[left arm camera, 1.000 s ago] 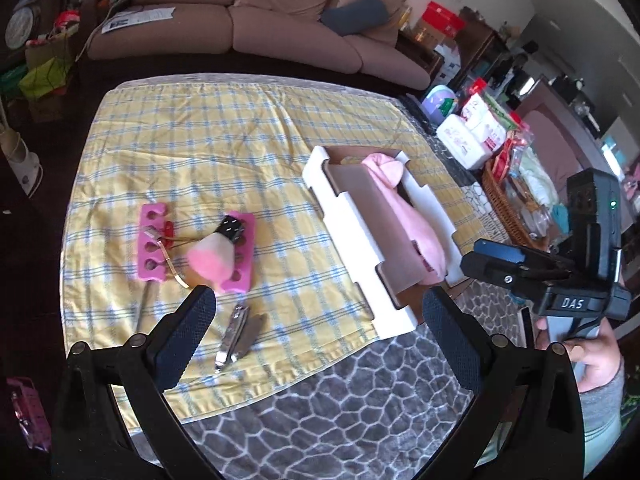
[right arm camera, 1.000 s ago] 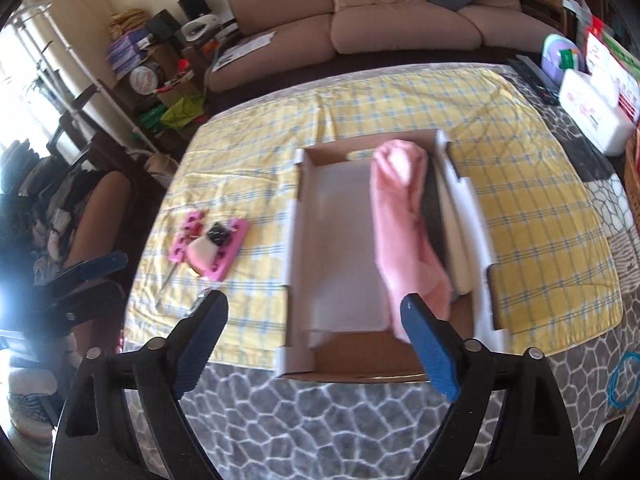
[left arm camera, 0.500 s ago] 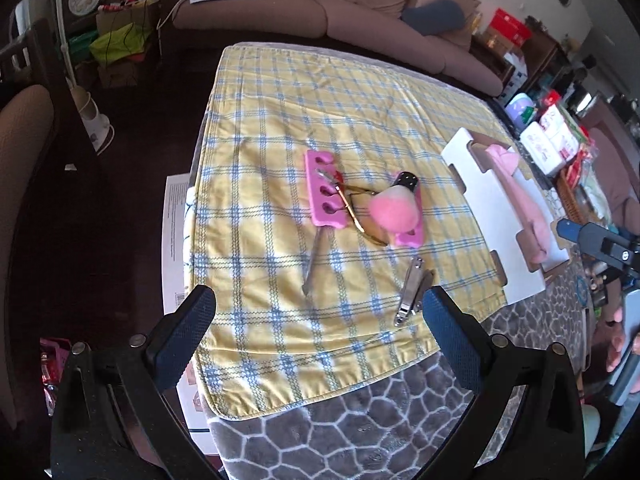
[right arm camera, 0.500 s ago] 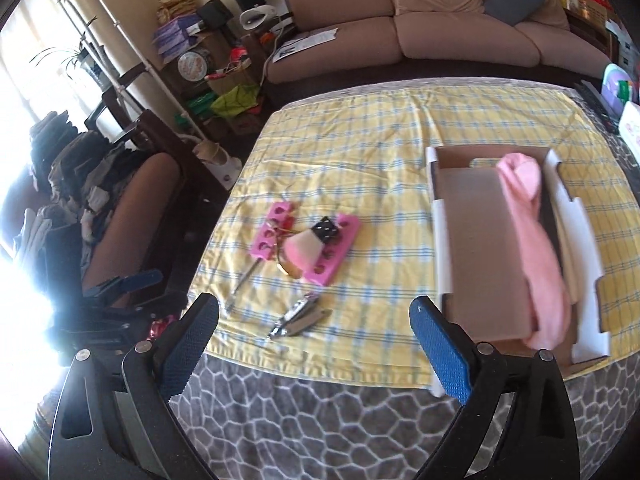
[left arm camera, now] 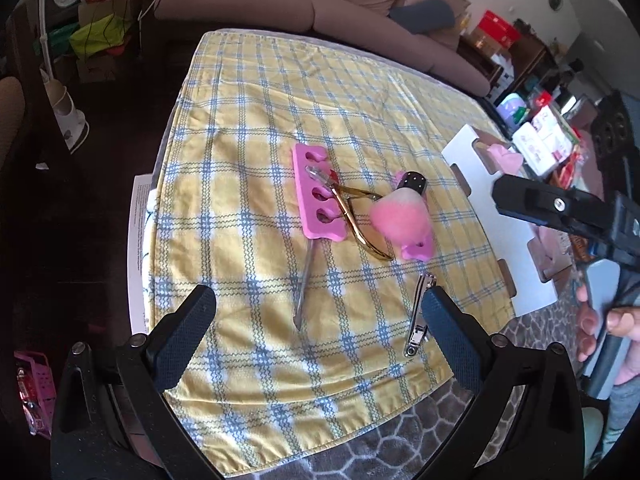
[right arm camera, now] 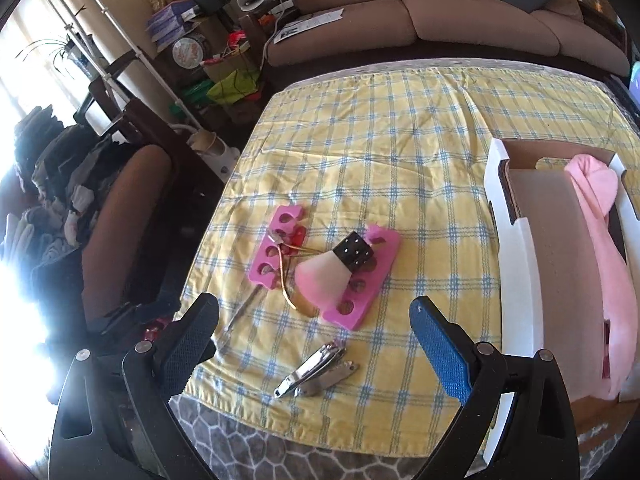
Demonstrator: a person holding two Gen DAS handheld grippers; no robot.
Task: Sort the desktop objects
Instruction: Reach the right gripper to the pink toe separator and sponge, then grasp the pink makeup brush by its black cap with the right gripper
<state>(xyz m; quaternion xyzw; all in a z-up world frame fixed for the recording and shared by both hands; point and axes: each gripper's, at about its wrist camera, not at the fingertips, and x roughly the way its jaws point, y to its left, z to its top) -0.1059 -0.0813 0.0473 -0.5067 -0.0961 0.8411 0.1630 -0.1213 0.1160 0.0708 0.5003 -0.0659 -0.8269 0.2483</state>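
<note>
**A:** How far along does the sorting look?

**B:** Barely begun, I'd judge. In the right wrist view the cardboard box at the right edge of the frame holds only a pink cloth along its far side; the rest of its floor is bare.

**A:** And the things to be sorted?

**B:** All loose on the yellow checked cloth, clustered at centre frame. Two pink toe separators, a fluffy pink brush lying across one of them, and gold cuticle nippers between and partly over them. A thin metal pusher runs down from the left separator, and the nail clippers lie low in the frame, near the cloth's front edge.

**A:** Is either tool holding anything?

**B:** No. The right gripper has its jaws spread wide and empty, with the clippers lying below the gap. The left gripper is likewise wide apart with nothing between its pads; the pusher's tip lies ahead of it.

**A:** So what remains?

**B:** Every item, seemingly: each needs picking up and placing.
</note>
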